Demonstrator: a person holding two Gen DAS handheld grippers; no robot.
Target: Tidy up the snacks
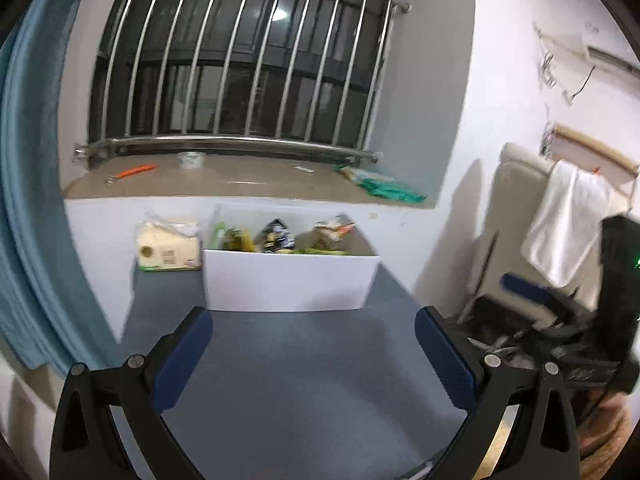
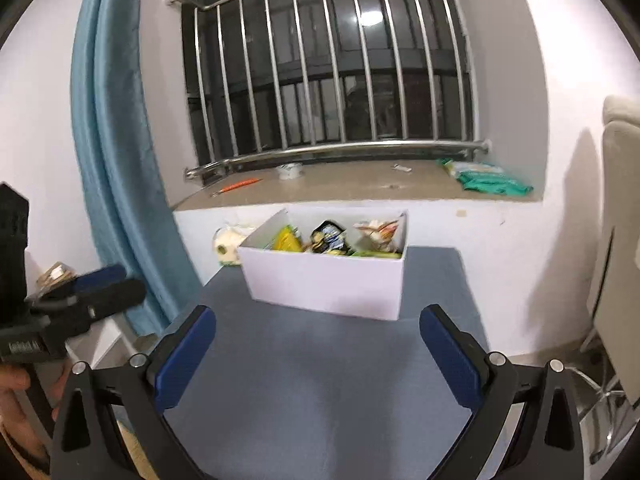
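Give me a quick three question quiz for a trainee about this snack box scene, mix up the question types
1. True or false: the left gripper holds a snack.
2. Where do the snack packets sit? A) on the grey table B) inside the white box C) on the windowsill
3. Fill in: the tissue pack stands to the ____ of the box in the left wrist view.

Key: 1 false, both it and the right gripper are open and empty; 2 B; 3 left.
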